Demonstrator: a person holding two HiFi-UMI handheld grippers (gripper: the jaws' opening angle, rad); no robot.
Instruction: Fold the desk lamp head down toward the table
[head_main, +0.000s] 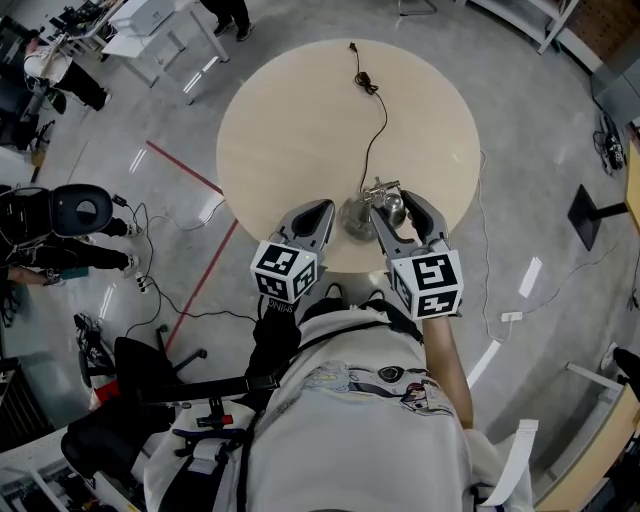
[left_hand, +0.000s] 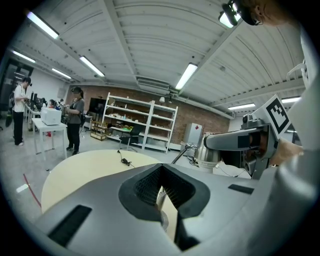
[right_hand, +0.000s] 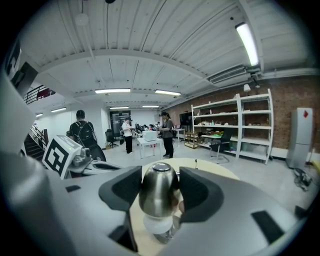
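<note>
A small metal desk lamp stands at the near edge of the round beige table (head_main: 300, 120). Its round base (head_main: 355, 220) is beside my left gripper (head_main: 322, 212). In the left gripper view that gripper (left_hand: 161, 189) is shut on the lamp's thin upright post (left_hand: 160, 197). The slanted arm (left_hand: 180, 153) rises to the right. My right gripper (head_main: 401, 210) is shut on the shiny bell-shaped lamp head (right_hand: 159, 192), with a dark pad (right_hand: 120, 187) on each side and the white bulb end below. From the left gripper, the head (left_hand: 207, 154) shows with the right gripper on it.
The lamp's black cord (head_main: 376, 130) runs across the table to a plug at the far edge. Red tape (head_main: 185, 168) and cables lie on the floor at left, near black chairs (head_main: 70, 215). White tables, shelves and standing people are farther off.
</note>
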